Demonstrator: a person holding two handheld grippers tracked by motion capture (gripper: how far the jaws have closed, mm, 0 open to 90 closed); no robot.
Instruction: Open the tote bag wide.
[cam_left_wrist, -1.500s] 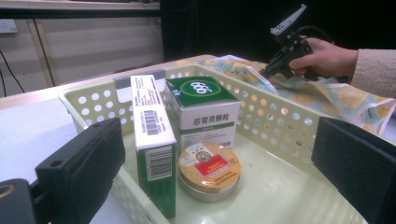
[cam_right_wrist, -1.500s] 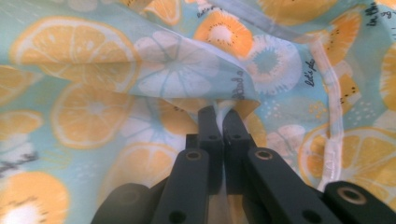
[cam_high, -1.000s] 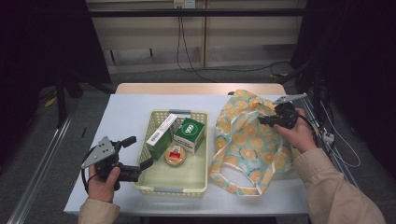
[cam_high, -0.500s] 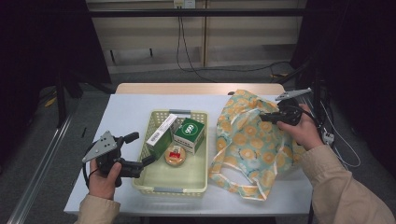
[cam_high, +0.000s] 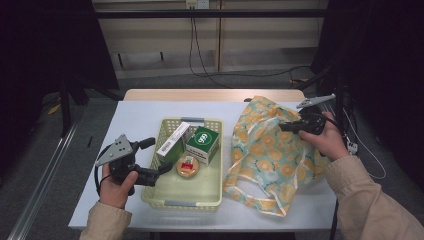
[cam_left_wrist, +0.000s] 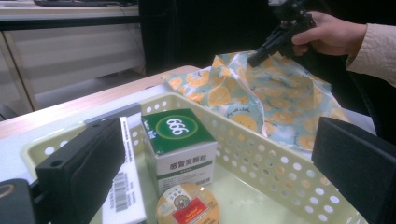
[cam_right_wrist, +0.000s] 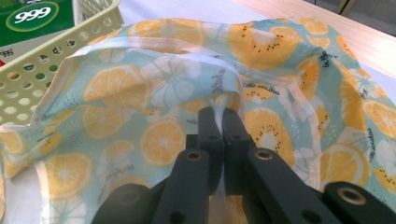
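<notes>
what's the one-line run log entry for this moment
left gripper: open, over basket edge | right gripper: shut on fruit-print bag, rim lifted | green box, round tin: in basket

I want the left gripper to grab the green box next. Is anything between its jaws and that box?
Nothing visible: the open left gripper hovers over the basket, facing the green box.
</notes>
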